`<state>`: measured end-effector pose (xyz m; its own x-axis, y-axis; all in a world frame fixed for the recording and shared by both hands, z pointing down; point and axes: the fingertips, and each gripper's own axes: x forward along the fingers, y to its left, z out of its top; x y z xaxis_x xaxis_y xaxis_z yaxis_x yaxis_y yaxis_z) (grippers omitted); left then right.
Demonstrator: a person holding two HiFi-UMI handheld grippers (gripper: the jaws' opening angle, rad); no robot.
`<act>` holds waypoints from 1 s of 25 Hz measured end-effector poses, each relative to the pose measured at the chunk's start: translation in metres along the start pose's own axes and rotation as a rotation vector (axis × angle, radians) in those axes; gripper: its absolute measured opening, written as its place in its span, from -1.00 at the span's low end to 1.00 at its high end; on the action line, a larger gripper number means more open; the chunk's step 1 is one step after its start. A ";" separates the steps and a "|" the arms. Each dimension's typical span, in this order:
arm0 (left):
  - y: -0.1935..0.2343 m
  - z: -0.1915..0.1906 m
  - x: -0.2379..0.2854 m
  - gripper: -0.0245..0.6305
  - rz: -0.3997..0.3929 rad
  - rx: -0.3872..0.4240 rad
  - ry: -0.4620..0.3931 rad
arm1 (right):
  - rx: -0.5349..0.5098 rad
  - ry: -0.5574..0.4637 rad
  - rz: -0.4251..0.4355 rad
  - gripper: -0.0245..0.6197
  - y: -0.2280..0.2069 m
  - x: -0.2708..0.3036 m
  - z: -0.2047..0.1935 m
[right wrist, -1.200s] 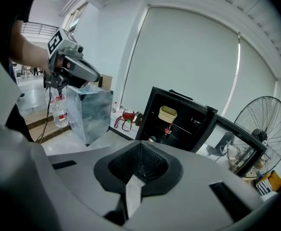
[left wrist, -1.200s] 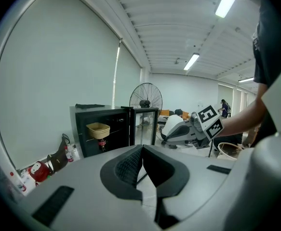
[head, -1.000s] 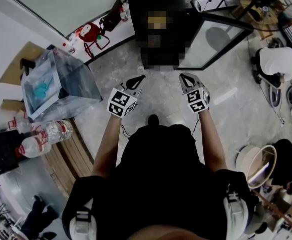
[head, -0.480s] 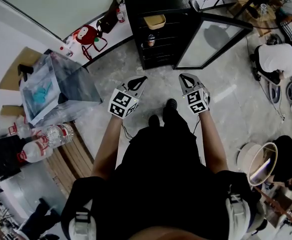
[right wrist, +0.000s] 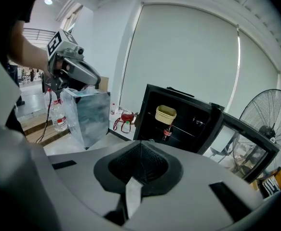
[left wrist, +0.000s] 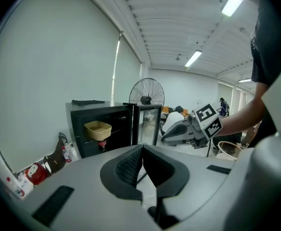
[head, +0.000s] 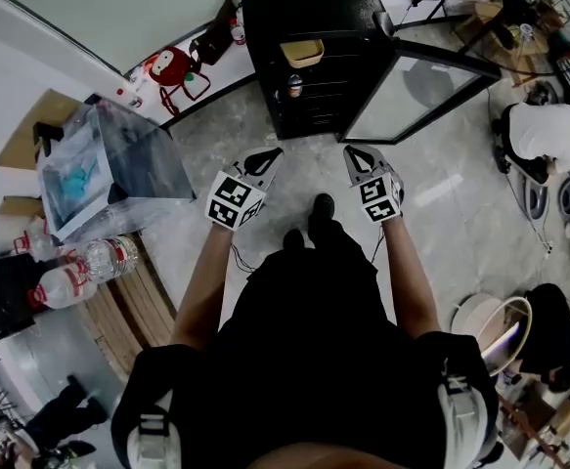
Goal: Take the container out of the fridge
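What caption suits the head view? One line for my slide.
Person before the open fridge, yellow container on its shelf, left gripper and right gripper shut.

We find no word, brand or number that we can read. The cubes (head: 236,200) on the left gripper (head: 270,154) and the right gripper (head: 349,152) bear black-and-white square markers (head: 377,194), patterns only. The water bottles (head: 89,262) wear red labels, and so does the bottle (head: 294,86) in the fridge (head: 314,8), but their print is too small for us.
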<state>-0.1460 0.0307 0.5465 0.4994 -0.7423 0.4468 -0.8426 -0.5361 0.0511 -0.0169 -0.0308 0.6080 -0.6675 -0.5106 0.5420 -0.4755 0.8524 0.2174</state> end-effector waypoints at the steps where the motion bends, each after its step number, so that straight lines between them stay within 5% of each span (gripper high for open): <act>1: 0.002 0.002 0.005 -0.87 0.005 -0.003 0.002 | -0.002 0.002 0.009 -0.93 -0.004 0.004 -0.001; 25: 0.053 0.048 0.094 -0.87 0.145 -0.052 0.004 | -0.012 -0.056 0.099 -0.93 -0.116 0.073 0.003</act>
<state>-0.1342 -0.0873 0.5482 0.3708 -0.8090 0.4561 -0.9153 -0.4016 0.0317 -0.0123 -0.1679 0.6197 -0.7423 -0.4290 0.5148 -0.3988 0.9002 0.1750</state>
